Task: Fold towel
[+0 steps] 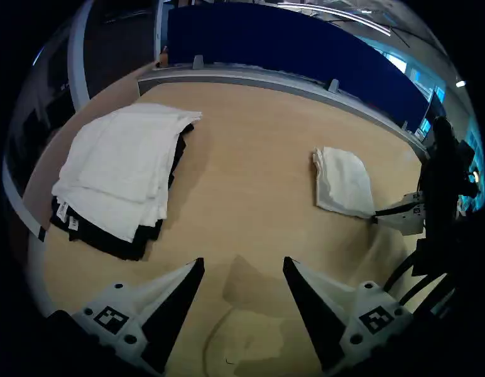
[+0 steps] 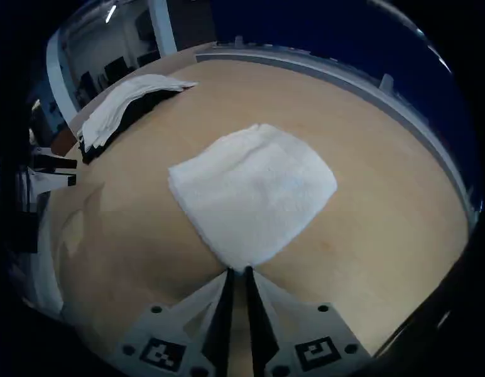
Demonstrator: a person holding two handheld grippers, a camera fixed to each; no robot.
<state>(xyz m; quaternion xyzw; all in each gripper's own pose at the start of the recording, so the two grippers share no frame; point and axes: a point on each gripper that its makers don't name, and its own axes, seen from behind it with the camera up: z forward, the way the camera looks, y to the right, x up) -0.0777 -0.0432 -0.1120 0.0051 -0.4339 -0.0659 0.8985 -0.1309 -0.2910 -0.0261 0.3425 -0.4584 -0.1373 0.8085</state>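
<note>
A small white towel (image 2: 255, 188), folded into a thick square, lies flat on the wooden table (image 2: 381, 207). My right gripper (image 2: 237, 271) is shut, with only a slim gap between its fingers, and its tips touch the towel's near corner; no cloth shows between them. In the left gripper view the same towel (image 1: 343, 182) lies to the right, with the right gripper (image 1: 376, 217) at its near edge. My left gripper (image 1: 242, 264) stands open above bare table, holding nothing. It is also at the left edge of the right gripper view (image 2: 73, 171).
A stack of folded white towels (image 1: 123, 169) over black ones sits at the table's far left corner (image 2: 129, 94). A blue partition (image 1: 274, 44) runs along the back edge. A dark-clad person (image 1: 443, 182) stands at the right.
</note>
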